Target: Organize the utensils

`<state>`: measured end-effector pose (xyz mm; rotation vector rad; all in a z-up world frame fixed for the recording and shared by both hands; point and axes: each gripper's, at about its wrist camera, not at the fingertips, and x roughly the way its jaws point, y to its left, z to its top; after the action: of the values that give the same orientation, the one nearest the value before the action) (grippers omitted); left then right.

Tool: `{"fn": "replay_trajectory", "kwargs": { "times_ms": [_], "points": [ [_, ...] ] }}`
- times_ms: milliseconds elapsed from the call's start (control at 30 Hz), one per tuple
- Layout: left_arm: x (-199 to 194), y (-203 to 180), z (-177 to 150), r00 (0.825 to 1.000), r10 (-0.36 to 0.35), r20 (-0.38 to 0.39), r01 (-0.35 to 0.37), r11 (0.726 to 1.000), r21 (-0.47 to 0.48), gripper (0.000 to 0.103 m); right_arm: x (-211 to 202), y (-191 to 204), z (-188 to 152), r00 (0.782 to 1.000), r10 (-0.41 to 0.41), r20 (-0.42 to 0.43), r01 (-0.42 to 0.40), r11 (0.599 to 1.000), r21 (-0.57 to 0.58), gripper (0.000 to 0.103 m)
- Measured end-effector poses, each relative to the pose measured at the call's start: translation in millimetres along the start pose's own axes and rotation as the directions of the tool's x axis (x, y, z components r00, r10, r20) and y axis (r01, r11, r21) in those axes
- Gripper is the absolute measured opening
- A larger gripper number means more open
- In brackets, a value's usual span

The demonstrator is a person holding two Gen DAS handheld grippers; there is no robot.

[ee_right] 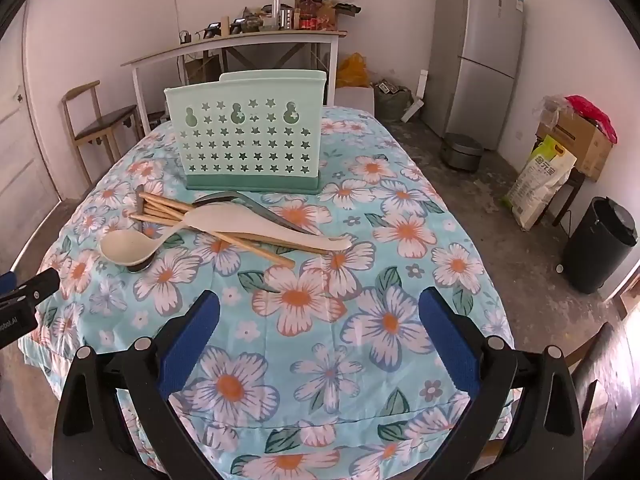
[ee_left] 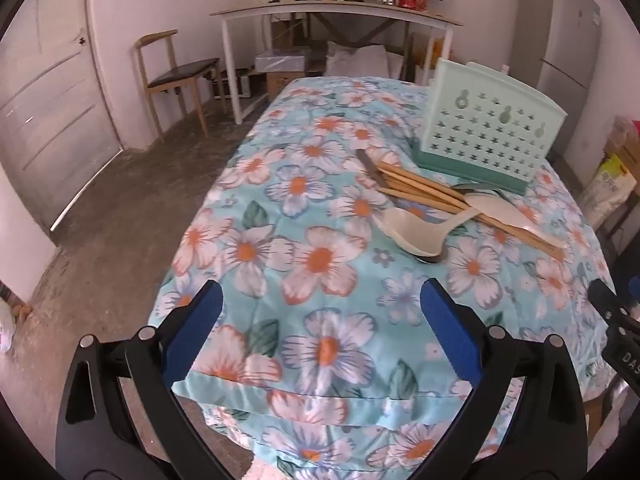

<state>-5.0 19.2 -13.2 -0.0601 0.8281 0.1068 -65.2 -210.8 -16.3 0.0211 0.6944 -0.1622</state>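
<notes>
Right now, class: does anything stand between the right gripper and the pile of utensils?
Nothing visible does. Only bare flowered cloth lies between the open right gripper and the utensil pile, which lies in front of the green holder.

1. Beyond the fingers we see pale walls (ee_right: 100,8) and a rough grey floor (ee_left: 132,200).
2. A cluttered white-legged desk (ee_left: 336,10) lines the far wall.
3. A wooden chair (ee_left: 176,76) and white door (ee_left: 52,112) sit left.
4. A grey fridge (ee_right: 476,56) stands right.
</notes>
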Motion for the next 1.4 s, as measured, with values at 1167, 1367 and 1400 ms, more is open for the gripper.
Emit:
{"fn": "replay_trajectory", "kwargs": {
  "times_ms": [1167,1367,1400],
  "points": [
    [-2.9,7.5,0.9,0.999,0.044,0.003,-0.044,0.999,-0.023,0.096,0.5,3.1,2.2,1.0,0.01,0.008,-0.01,1.0,0.0,0.097],
    [-3.0,6.9,1.4,0.999,0.043,0.002,-0.043,0.999,-0.023,0.096,1.9,2.9,3.1,1.0,0.004,0.002,-0.004,1.0,-0.002,0.097],
    [-3.1,6.7,1.4,0.999,0.043,0.003,-0.043,0.999,-0.024,0.096,2.3,2.7,3.5,1.0,0.004,0.002,-0.004,1.0,-0.001,0.097]
  ]
}}
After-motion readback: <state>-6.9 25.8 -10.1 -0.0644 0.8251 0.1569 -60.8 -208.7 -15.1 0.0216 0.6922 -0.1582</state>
